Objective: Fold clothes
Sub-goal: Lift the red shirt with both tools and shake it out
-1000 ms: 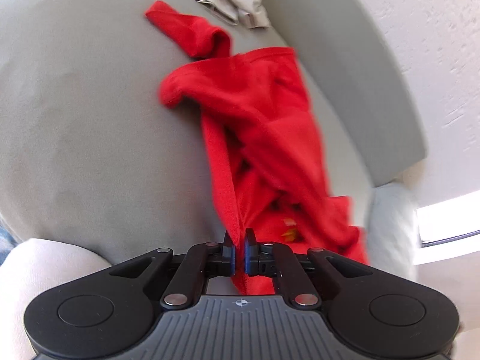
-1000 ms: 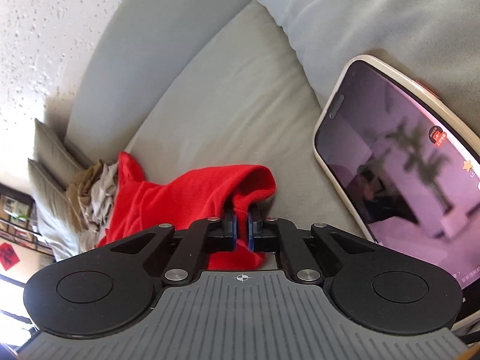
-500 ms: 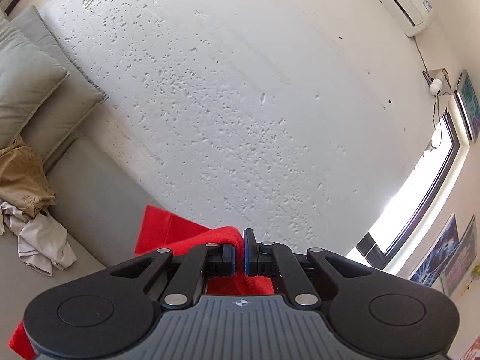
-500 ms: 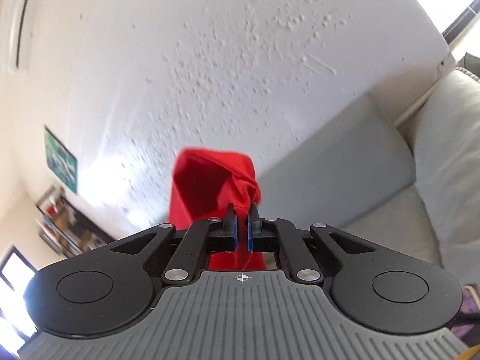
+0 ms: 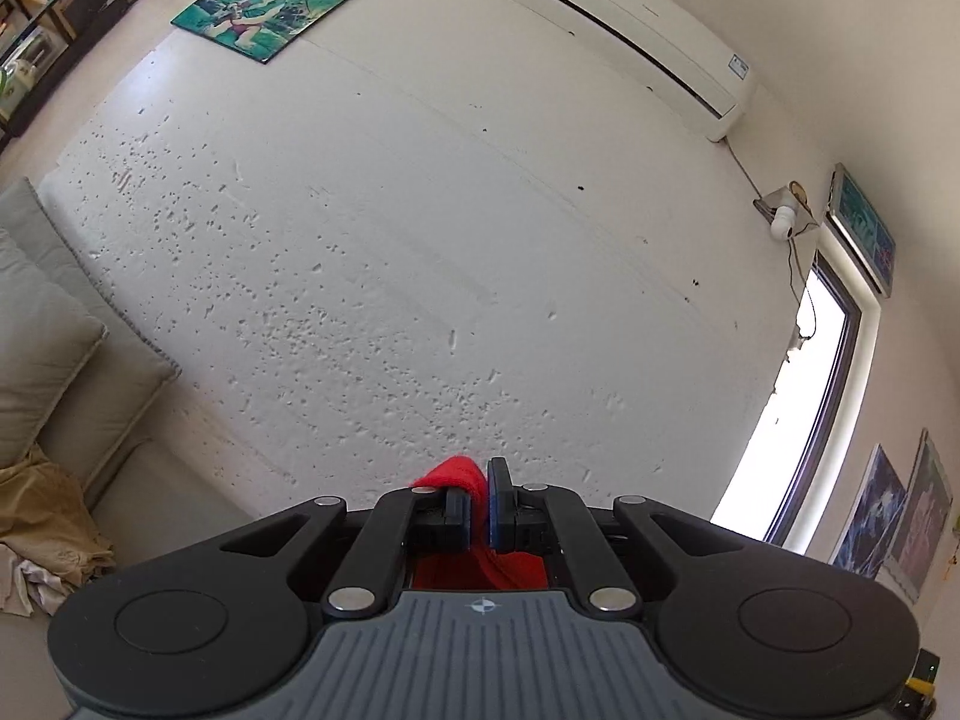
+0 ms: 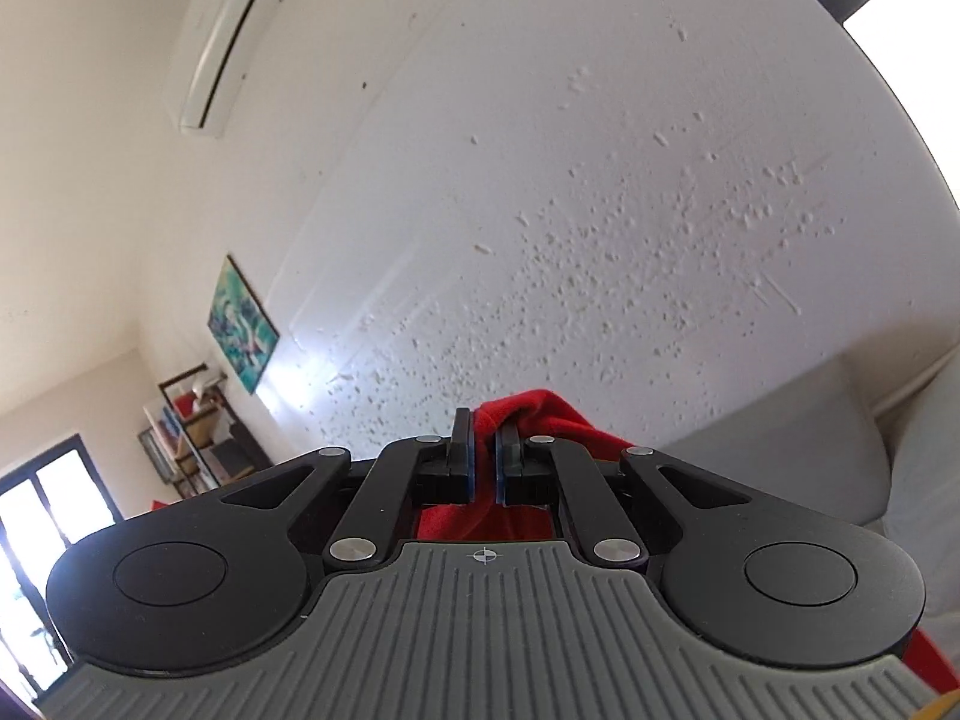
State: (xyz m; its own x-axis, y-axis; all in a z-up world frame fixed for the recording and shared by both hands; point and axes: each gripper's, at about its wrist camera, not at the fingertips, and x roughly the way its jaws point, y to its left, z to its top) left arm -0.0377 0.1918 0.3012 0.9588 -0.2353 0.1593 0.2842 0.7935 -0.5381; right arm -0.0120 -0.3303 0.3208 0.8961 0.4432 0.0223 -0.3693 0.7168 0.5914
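Observation:
Both grippers hold one red garment up in the air, tilted toward the white wall. My left gripper (image 5: pixel 479 489) is shut on a bunched red edge of the garment (image 5: pixel 451 477), and more red cloth shows under its jaws. My right gripper (image 6: pixel 483 444) is shut on another part of the red garment (image 6: pixel 543 414), which drapes off to the right and hangs below the gripper body. Most of the garment is hidden under both grippers.
A grey sofa with cushions (image 5: pixel 36 330) and a pile of tan and white clothes (image 5: pixel 42 528) lies at the left. The sofa back (image 6: pixel 798 438) shows at the right. An air conditioner (image 5: pixel 630 36) and pictures hang on the wall.
Both grippers have lifted the red garment off the sofa seat and tilted up toward the wall. The hanging cloth has dropped out of sight below the grippers.

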